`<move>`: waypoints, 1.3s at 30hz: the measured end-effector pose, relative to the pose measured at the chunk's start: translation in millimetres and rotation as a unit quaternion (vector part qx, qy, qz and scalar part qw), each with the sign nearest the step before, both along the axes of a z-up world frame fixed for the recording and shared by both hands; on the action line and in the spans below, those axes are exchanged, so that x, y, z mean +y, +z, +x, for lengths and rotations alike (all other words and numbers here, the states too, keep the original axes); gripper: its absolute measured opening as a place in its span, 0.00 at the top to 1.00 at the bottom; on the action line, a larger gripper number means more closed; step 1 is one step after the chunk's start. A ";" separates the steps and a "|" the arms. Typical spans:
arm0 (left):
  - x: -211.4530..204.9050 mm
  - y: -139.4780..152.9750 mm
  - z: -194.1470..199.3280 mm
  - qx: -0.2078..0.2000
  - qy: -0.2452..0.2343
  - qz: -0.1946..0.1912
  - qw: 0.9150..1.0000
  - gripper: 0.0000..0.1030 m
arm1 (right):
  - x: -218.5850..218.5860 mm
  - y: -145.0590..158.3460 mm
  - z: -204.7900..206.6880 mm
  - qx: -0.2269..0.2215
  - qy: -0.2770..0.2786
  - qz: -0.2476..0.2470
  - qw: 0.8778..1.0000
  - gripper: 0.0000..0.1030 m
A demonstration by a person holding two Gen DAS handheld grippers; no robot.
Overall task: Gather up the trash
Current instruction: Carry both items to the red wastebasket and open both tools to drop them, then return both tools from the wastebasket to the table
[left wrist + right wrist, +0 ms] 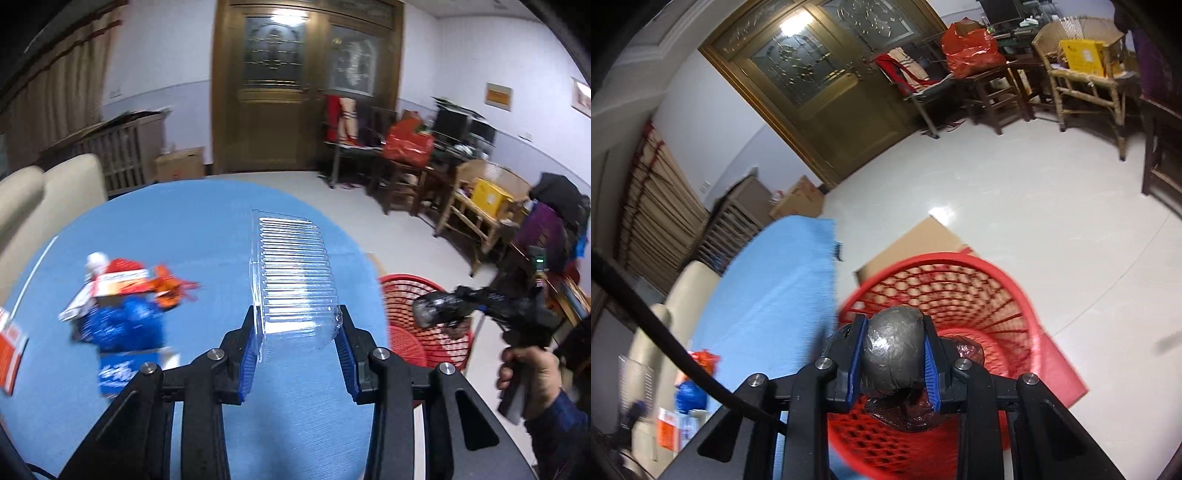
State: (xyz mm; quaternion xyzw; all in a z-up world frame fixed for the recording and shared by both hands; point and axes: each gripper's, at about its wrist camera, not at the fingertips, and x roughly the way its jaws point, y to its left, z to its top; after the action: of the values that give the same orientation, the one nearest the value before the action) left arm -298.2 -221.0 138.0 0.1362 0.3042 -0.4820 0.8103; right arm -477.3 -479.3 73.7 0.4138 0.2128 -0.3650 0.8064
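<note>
My left gripper [298, 334] is shut on a clear ribbed plastic tray [293, 275] and holds it above the blue table [207, 229]. A pile of trash lies on the table's left: a blue bag [122, 325], a red and white packet [118, 280] and an orange wrapper [170, 288]. My right gripper [894, 363] is shut on a dark grey wrapped ball [894, 350] and holds it over the red mesh basket [960, 291]. The right gripper with the ball also shows in the left wrist view [436, 306], above the basket [424, 332].
The basket stands on the floor on flat cardboard [923, 240] beside the table's right edge. A beige sofa [44, 199] is at the left. Wooden chairs [1086, 74] and a red bag [971, 48] stand by the far wall near the door [273, 85].
</note>
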 end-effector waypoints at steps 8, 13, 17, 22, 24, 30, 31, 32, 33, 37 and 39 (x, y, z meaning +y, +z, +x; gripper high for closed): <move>-55.9 -7.7 -40.9 0.006 -0.067 0.012 0.998 0.61 | -10.9 -23.1 -1.6 0.046 0.007 0.023 0.999 0.61; -76.8 -12.9 -59.2 0.009 -0.095 0.023 0.995 0.61 | -11.3 -15.7 -14.3 0.029 -0.010 0.010 0.999 0.19; -95.7 -21.5 -69.7 0.016 -0.115 0.035 0.993 0.61 | -10.8 0.8 -33.0 0.015 -0.040 -0.004 0.999 0.19; -120.5 -34.9 -82.5 0.027 -0.140 0.053 0.988 0.61 | -8.3 22.4 -60.4 -0.007 -0.070 -0.015 0.997 0.19; -131.2 -40.7 -88.9 0.032 -0.152 0.062 0.986 0.60 | -4.8 30.1 -71.6 -0.015 -0.077 -0.019 0.997 0.19; -167.0 -57.4 -97.3 0.031 -0.154 0.099 0.983 0.22 | -0.9 38.0 -83.5 -0.016 -0.085 -0.022 0.996 0.19; -168.3 -57.8 -95.1 0.028 -0.149 0.101 0.983 0.22 | 0.0 38.6 -84.2 -0.015 -0.085 -0.020 0.996 0.19; -166.4 -56.8 -91.7 0.026 -0.144 0.104 0.984 0.22 | 0.5 37.7 -83.7 -0.014 -0.085 -0.019 0.996 0.19; -163.5 -55.9 -89.0 0.025 -0.142 0.104 0.984 0.22 | 2.2 37.9 -83.2 -0.014 -0.083 -0.018 0.996 0.19; -134.4 -48.8 -63.2 0.031 -0.115 0.084 0.989 0.22 | 9.5 36.0 -72.2 -0.002 -0.068 -0.021 0.997 0.19; -113.3 -49.5 -44.5 0.033 -0.088 0.082 0.992 0.21 | 13.1 31.9 -59.4 0.002 -0.054 -0.014 0.998 0.19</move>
State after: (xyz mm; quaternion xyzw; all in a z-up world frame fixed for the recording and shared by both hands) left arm -342.7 -334.3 88.5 0.2127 0.3561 -0.5294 0.7400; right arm -536.8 -466.2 105.5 0.4124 0.1864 -0.4122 0.7907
